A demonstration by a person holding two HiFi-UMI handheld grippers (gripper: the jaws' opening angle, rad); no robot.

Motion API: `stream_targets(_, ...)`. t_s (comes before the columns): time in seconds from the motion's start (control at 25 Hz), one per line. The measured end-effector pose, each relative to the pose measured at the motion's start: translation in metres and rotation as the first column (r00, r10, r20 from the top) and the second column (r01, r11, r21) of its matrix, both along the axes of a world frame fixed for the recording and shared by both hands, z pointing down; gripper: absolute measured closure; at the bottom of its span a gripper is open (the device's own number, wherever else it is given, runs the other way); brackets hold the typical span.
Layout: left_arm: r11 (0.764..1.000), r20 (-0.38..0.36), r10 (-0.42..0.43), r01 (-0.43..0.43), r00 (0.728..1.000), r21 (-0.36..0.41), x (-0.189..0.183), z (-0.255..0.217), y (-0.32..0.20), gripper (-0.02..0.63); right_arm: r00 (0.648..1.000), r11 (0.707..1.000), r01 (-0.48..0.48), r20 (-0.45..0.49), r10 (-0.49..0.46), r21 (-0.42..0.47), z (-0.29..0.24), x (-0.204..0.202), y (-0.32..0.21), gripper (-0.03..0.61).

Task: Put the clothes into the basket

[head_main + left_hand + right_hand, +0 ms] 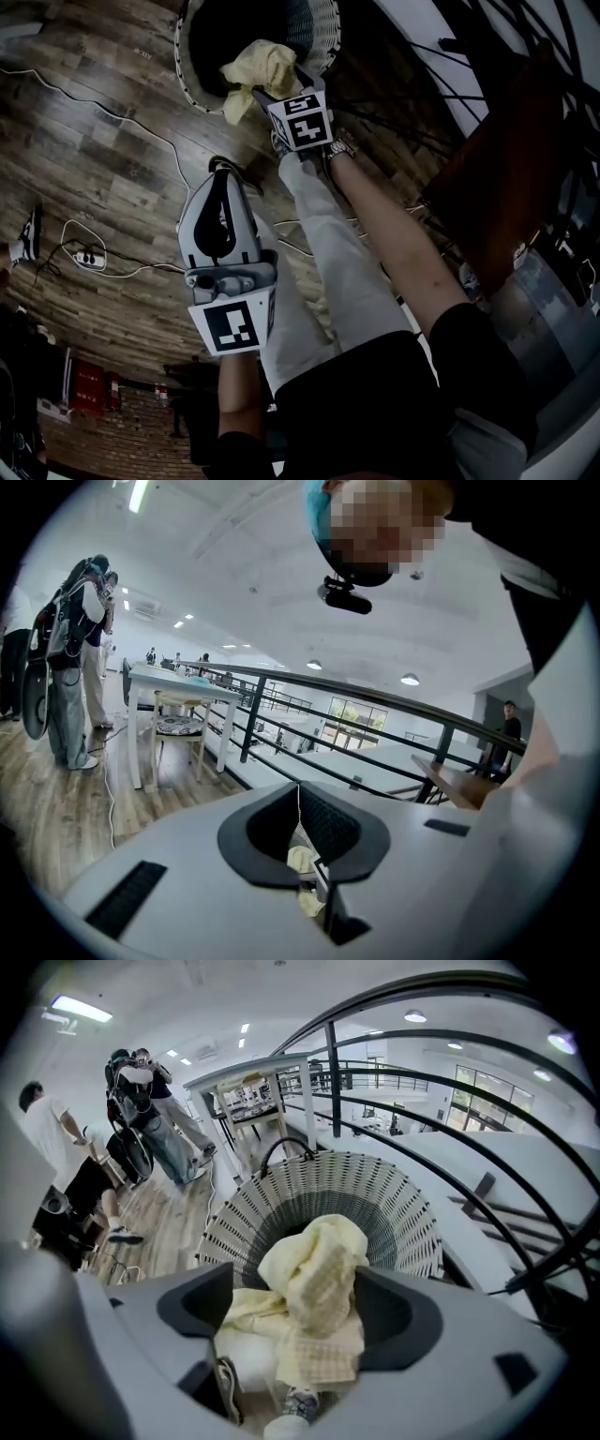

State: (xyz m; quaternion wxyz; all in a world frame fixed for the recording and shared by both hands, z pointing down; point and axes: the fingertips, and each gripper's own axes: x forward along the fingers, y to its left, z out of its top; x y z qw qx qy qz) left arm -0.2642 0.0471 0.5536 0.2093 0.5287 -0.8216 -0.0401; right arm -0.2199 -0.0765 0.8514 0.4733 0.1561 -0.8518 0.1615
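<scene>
A pale yellow cloth (258,67) hangs bunched over the rim of the white wicker basket (187,80), which stands on the wooden floor at the top of the head view. My right gripper (277,82) points steeply down at the basket, jaws standing wide. In the right gripper view the yellow cloth (314,1283) lies loose between the jaws of this gripper (300,1312), with a gap on its left side, above the basket's (375,1194) dark inside. My left gripper (221,178) hovers lower in the head view, away from the basket. That gripper (298,803) is shut, pads meeting, nothing held.
A white power strip (84,255) and cables lie on the floor at left, near a shoe (28,234). The person's light trouser leg (319,262) runs between the grippers. A black railing (328,1072) passes behind the basket. Other people (141,1101) stand by a white table (178,682).
</scene>
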Motion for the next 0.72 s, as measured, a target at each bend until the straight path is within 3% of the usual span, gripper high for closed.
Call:
stream_targets(0.36,0.999,0.006,0.033,-0.033,0.999,-0.025,0.012,-0.009,0.011,0.600,0.998,0.999,-0.049,0.036,0.050,-0.004,-0.023,0.010,0.009,0.209)
stream_targets(0.52,0.999,0.022,0.046,-0.046,0.999,-0.020,0.012,-0.016,0.015,0.600,0.991,0.993,-0.100,0.093,0.094,0.065,-0.051,0.014,0.003,0.458)
stream_targets(0.72,0.998,0.046,0.062,-0.062,0.997,-0.003,0.011,-0.033,0.017,0.600,0.986,0.986,-0.127,0.119,0.115,0.104,-0.082,0.018,0.004,0.565)
